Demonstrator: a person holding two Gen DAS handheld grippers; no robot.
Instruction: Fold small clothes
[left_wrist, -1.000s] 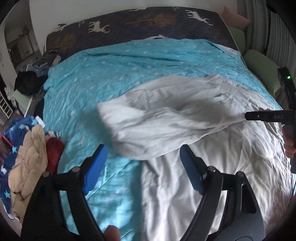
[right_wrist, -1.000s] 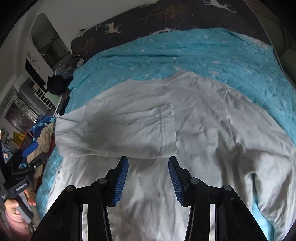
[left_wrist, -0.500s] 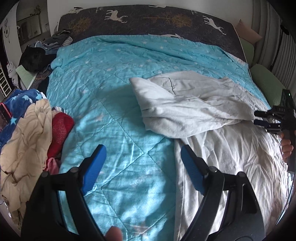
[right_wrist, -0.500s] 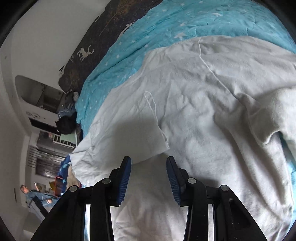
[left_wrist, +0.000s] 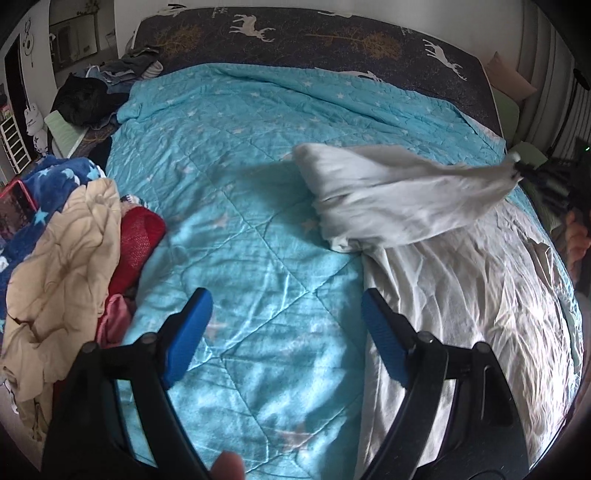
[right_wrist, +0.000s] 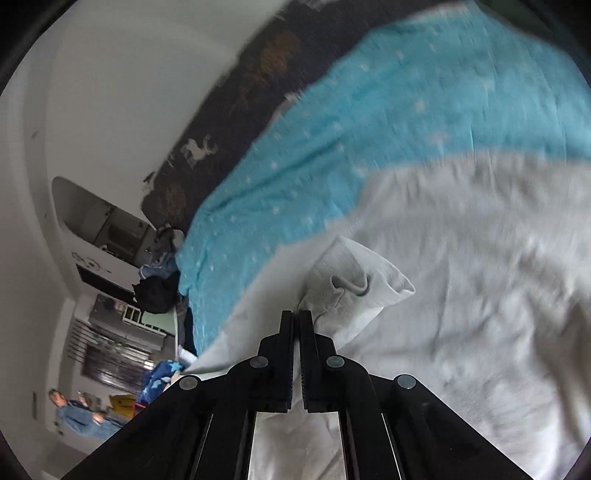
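Early in the fold, judging by the lie of the cloth: one white T-shirt (left_wrist: 461, 295) spread at 4 o'clock of the left wrist view, mostly flat and creased on the turquoise quilt (left_wrist: 240, 184), with one side flap (left_wrist: 388, 192) hoisted clear of the bed and drawn toward 2 o'clock. Pinched at its tip by the right gripper (right_wrist: 296, 317), just snapped together on the fabric, with a bunched hem poking out past the tips at 12 o'clock of the right wrist view. Nothing between the blue pads (left_wrist: 184, 332) of the left gripper (left_wrist: 285, 299), held wide apart above bare quilt at 6 o'clock, beside the shirt's near edge without touching it.

Left to do, at a guess: laying that flap across the body, matching it from the other side, doubling hem to collar, setting the bundle aside. Also waiting at 9 o'clock: a heap of unfolded clothes (left_wrist: 62, 258), beige on top, red knit (left_wrist: 142, 236) and starry blue beneath. No folded stack anywhere in view.

Soft, rumpled bedding for a work surface, quilted in diamonds and dotted with pale stars; likely to drag and wrinkle under the shirt. Beyond it at 12 o'clock a dark sheet printed with deer (left_wrist: 332, 37); green pillows (left_wrist: 508, 107) at 2 o'clock; dark clothing (left_wrist: 81, 99) dumped at 10 o'clock near a white wall (right_wrist: 129, 92). Right wrist view smeared by motion, finer detail beyond telling
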